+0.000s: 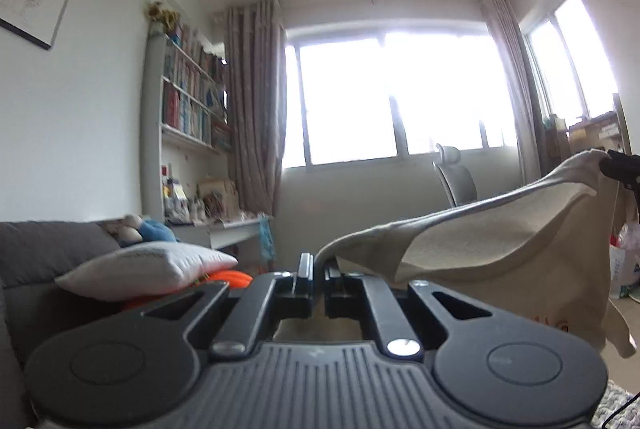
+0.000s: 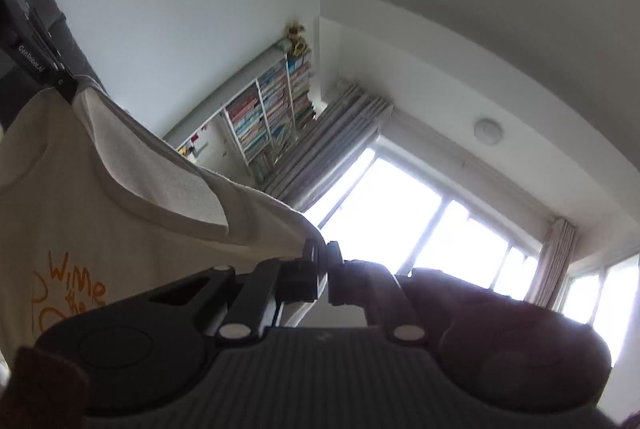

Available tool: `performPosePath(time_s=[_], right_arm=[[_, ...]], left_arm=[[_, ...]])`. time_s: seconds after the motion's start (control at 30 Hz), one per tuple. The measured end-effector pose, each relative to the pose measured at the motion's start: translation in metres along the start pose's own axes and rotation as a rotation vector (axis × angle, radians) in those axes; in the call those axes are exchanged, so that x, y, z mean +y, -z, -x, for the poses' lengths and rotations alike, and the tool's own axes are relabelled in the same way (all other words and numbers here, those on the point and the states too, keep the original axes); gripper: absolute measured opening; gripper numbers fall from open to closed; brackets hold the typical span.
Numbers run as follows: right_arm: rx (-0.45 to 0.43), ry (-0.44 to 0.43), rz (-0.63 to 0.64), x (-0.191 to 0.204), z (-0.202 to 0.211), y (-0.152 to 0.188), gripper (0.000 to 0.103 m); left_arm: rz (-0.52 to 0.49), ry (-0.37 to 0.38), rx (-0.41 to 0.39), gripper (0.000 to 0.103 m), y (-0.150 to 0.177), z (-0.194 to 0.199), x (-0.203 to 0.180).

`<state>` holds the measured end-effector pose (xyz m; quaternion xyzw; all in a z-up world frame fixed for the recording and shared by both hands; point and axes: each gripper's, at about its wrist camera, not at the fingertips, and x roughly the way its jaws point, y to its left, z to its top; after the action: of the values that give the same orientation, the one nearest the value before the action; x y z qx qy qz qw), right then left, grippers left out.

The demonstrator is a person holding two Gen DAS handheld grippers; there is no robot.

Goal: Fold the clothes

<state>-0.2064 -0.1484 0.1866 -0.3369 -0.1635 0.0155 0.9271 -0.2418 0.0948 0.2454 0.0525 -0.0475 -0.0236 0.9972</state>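
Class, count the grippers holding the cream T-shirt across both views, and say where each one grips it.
2. The left gripper pinches one top corner of the cream T-shirt; the right gripper pinches the other.

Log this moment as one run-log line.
left gripper: shut on shirt | right gripper: shut on shirt | cream shirt: held up, stretched between both

One cream shirt, two grippers, one pillow, one chair.

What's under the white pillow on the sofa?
Under the white pillow something bright orange pokes out on the grey sofa. What it is stays hidden: the pillow and left gripper cover it.
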Motion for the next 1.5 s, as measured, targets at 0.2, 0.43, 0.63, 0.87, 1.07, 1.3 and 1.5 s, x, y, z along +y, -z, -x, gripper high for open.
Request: performPosePath(time_s=[0.2, 0.43, 0.63, 0.87, 1.07, 1.3, 1.5], right_arm=[[-0.098, 0.067, 0.006, -0.002, 0.03, -0.06, 0.004], [-0.171, 0.122, -0.008, -0.015, 0.047, -0.12, 0.004], [-0.066, 0.139, -0.008, -0.019, -0.015, -0.122, 0.004], [0.212, 0.09, 0.018, 0.006, -0.126, -0.059, 0.004], [0.428, 0.011, -0.032, 0.0, -0.199, -0.019, 0.004], [0.62, -0.03, -0.085, -0.008, -0.247, -0.005, 0.004], [0.765, -0.095, -0.137, -0.022, -0.23, -0.016, 0.007]], left_arm=[[-0.04, -0.049, -0.077, 0.005, -0.006, 0.044, 0.001], [-0.117, -0.059, -0.017, 0.005, 0.018, -0.025, -0.022], [-0.208, -0.063, 0.072, 0.006, 0.051, -0.119, -0.05], [-0.314, -0.066, 0.181, 0.006, 0.092, -0.23, -0.082], [-0.309, -0.028, 0.389, 0.006, 0.158, -0.321, -0.107], [-0.345, -0.037, 0.563, 0.015, 0.2, -0.374, -0.128], [-0.281, -0.066, 0.63, 0.043, 0.205, -0.368, -0.103]])
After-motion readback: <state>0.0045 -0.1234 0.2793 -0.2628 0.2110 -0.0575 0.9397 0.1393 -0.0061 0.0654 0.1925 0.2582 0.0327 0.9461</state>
